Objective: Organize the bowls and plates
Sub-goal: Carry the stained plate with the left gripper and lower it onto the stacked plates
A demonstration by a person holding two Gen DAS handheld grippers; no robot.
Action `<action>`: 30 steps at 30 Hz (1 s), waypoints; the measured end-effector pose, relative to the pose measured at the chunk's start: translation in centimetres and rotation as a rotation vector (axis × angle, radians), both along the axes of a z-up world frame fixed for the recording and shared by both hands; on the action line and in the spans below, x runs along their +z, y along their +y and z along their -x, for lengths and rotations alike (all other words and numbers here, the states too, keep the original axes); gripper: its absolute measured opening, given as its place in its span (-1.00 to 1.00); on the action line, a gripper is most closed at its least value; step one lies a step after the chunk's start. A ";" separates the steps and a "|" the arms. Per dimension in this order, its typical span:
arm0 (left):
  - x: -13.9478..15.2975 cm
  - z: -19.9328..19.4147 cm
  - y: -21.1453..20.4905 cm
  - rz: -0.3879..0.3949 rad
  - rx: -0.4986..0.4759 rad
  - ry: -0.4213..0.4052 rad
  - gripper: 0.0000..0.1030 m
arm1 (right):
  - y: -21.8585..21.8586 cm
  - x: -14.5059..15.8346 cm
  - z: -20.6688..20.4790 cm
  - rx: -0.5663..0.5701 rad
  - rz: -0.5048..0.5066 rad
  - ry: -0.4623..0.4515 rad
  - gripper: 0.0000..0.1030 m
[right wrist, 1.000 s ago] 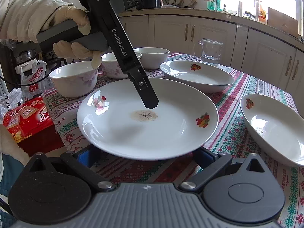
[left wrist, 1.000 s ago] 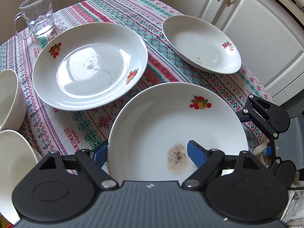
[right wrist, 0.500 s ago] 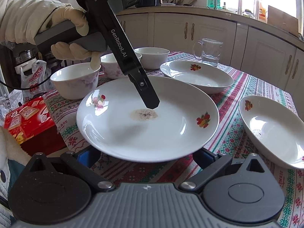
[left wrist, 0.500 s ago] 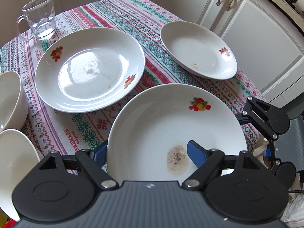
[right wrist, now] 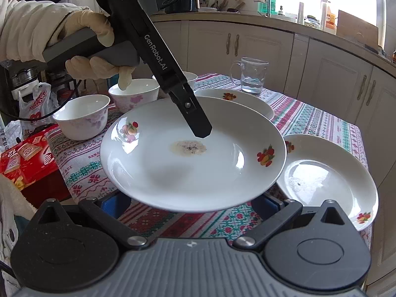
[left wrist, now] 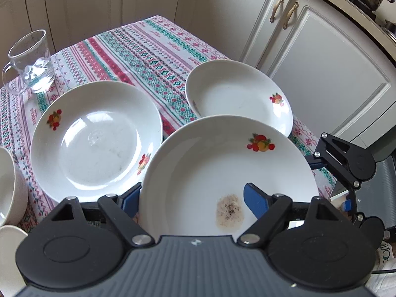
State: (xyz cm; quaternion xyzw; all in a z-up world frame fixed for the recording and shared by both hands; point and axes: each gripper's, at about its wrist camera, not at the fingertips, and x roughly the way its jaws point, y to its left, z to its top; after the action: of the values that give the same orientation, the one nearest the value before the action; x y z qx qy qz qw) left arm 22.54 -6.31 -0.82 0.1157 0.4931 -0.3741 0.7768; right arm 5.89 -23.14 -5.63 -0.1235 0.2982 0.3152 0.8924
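Left tongs [left wrist: 193, 198] clamped on the near rim of a soiled plate [left wrist: 222, 173], one finger above the glaze and one beneath, plate held clear of the desk [left wrist: 153, 47] and slightly tilted. Right tongs [right wrist: 190, 204] spread wide apart under the plate's opposite edge, gripping nothing.

Likely stiff, glazed and slick; breakable if dropped or knocked. Held by one rim only, so prone to pivoting or slipping. Best taken at the rim, as now, with support from the second tongs under the far edge if the tilt grows. Dried food patch [left wrist: 230, 210] near the upper finger, no help to grip.

Little free room. Large plate [left wrist: 94, 138] just beside on one side, smaller plate [left wrist: 237, 96] just beyond, its near edge overlapped in view by the lifted one. Bowls [right wrist: 81, 116] clustered toward the left hand [right wrist: 91, 49]; glass mug [left wrist: 32, 59] at the far corner. Desk edge close under the held plate, cupboards beyond. Stacking onto the large plate probably the shortest move: level approach needed, rims kept apart until centred, then lowered gently.
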 end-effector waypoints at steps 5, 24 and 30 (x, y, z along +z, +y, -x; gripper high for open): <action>0.4 -1.3 -2.5 0.004 -0.034 -0.015 0.64 | -2.0 0.6 -0.7 -0.032 0.009 -0.016 1.00; -1.0 -5.6 -10.7 0.008 -0.140 -0.014 0.64 | -7.6 0.0 -3.9 -0.109 -0.006 -0.001 1.00; -1.5 -6.7 -11.9 0.002 -0.153 -0.007 0.65 | -8.9 -0.1 -5.0 -0.141 -0.077 0.031 1.00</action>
State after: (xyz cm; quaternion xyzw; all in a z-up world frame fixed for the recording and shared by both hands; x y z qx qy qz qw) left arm 29.22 -18.22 -2.31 0.1536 0.4798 -0.4323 0.7479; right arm 10.91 -32.07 -5.68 -0.0631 0.3077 0.2648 0.9117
